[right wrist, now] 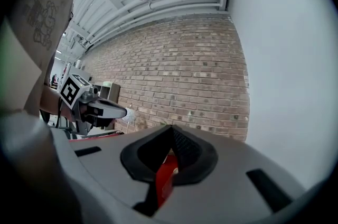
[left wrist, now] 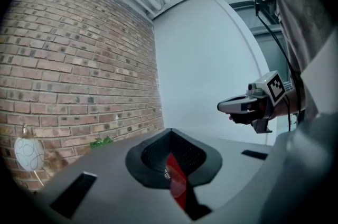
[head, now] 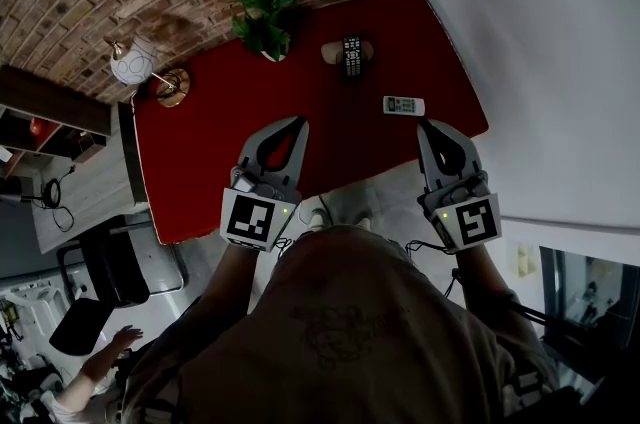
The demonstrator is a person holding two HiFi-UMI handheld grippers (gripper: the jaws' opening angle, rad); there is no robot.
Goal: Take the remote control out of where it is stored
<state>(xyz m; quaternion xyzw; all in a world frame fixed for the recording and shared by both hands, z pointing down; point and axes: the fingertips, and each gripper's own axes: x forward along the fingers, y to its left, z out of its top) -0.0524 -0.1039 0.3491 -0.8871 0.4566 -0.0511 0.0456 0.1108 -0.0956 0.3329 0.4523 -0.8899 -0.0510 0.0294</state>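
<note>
Head view shows the black button-covered remote control [head: 352, 55] sitting in a small tan rounded holder [head: 329, 52] near the far edge of the red table [head: 225, 117], just beside a green leafy potted plant [head: 263, 12]; a white rectangular remote [head: 403, 105] lies apart from it toward the table's right edge. Over the near edge, the left gripper [head: 299, 122] and right gripper [head: 424, 123] both hover with jaws pressed together, nothing between them, apart from either remote

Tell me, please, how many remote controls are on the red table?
2. The black remote rests on a tan holder right of the plant, far across the red table; the white remote lies flat nearer the right edge. None appears hidden.
</note>
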